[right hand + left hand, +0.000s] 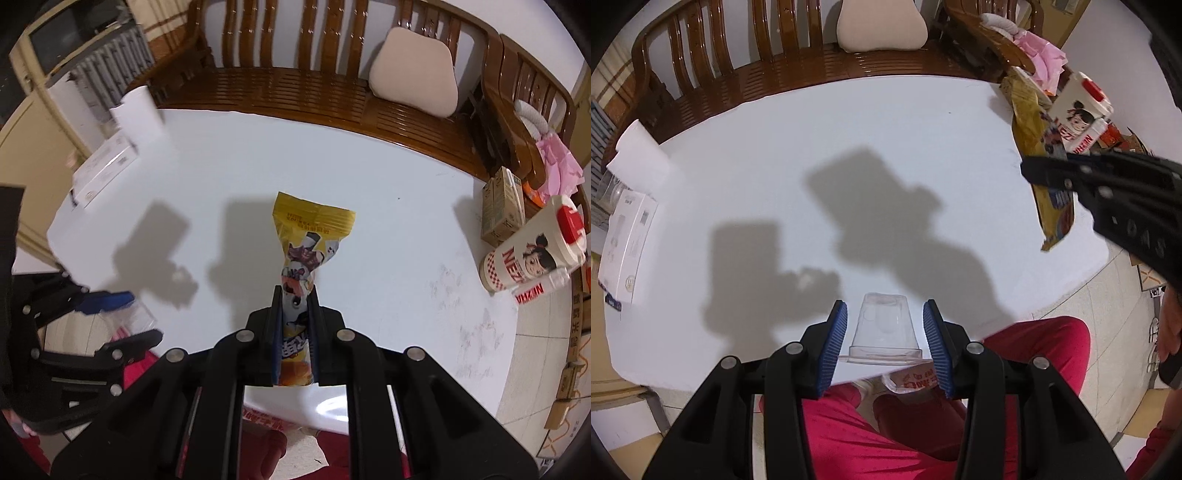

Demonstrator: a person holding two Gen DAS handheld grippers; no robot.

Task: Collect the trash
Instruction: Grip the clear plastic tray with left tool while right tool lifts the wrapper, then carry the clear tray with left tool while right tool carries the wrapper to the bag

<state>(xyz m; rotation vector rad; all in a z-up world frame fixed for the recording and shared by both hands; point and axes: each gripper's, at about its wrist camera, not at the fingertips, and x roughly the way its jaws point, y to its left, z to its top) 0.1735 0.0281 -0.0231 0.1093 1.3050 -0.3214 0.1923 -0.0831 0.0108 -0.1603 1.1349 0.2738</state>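
My left gripper is shut on a clear plastic cup, held upside down between the blue pads above the near edge of the white table. The right wrist view shows that gripper at the left with the cup. My right gripper is shut on a yellow printed snack wrapper, which sticks out past the fingertips over the table. In the left wrist view, the right gripper reaches in from the right with the wrapper crossing it.
A wooden bench with a beige cushion runs behind the table. A white box and a paper roll lie at the left. A printed lidded cup, cartons and pink paper crowd the right. A person's red trousers are below.
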